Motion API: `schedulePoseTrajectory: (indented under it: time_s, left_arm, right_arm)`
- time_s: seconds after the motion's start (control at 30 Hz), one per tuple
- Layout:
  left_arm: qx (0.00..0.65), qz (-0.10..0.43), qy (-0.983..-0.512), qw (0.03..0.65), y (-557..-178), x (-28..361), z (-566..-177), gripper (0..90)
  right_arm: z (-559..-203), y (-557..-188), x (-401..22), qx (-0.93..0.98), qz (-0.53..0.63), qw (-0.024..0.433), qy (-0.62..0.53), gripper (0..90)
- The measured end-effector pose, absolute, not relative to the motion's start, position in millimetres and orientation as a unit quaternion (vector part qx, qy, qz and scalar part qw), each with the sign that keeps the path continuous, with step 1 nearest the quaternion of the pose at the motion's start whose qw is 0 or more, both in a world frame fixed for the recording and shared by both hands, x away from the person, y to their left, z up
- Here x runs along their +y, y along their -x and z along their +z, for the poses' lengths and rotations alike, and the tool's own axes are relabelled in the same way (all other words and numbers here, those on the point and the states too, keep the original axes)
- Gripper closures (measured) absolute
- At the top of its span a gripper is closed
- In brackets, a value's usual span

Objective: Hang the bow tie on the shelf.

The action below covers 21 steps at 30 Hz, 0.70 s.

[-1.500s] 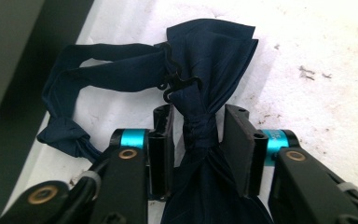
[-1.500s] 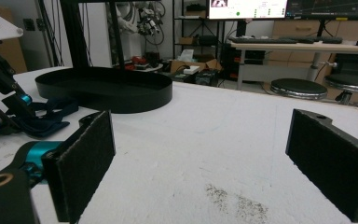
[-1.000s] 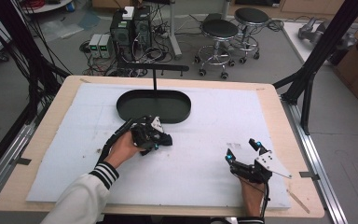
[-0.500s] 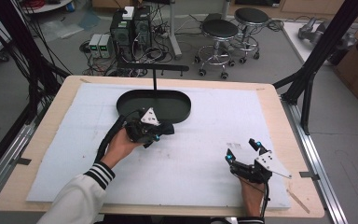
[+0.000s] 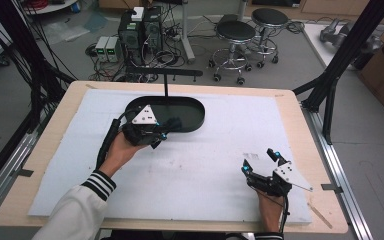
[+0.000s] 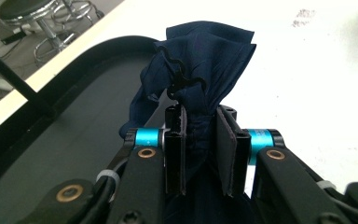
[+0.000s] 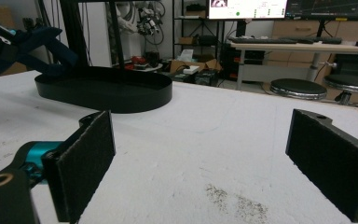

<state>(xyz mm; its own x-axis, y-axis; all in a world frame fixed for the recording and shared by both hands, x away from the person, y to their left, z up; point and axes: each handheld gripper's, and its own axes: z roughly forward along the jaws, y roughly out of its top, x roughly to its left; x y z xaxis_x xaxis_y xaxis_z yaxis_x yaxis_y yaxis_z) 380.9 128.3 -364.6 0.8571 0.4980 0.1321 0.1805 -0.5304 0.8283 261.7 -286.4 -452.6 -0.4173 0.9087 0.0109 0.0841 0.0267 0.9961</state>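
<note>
A crumpled dark blue cloth (image 6: 200,60) is pinched between the jaws of my left gripper (image 6: 200,140), which is shut on it. In the high view the left gripper (image 5: 169,126) holds the cloth (image 5: 174,123) just above the near left rim of a black oval tray (image 5: 196,111). The tray's dark floor (image 6: 65,135) lies below and left of the cloth. My right gripper (image 5: 261,161) rests on the white mat at the front right. It is open, its pads (image 7: 88,158) wide apart with nothing between them.
The white mat (image 5: 220,145) covers most of the wooden table. A thin black post with a crossbar (image 5: 165,82) stands behind the tray. From the right gripper view the tray (image 7: 107,91) and the cloth (image 7: 42,42) show far off at the left.
My left gripper has lifted with the cloth and moved away from the person to the tray's rim. The right gripper has not moved.
</note>
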Motion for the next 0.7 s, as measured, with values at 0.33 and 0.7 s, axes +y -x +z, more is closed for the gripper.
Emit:
schedulePoseTrajectory:
  time_s: [0.33,0.7]
  left_arm:
    - [0.214,0.195,-0.825,0.485,-383,143,-355,74.5]
    - [0.234,0.219,-0.787,0.527,-389,167,-337,74.5]
  right_arm:
    - [-453,-262,-286,0.619,0.570,0.362,-0.400,7.1]
    - [-453,-262,-286,0.619,0.570,0.363,-0.400,7.1]
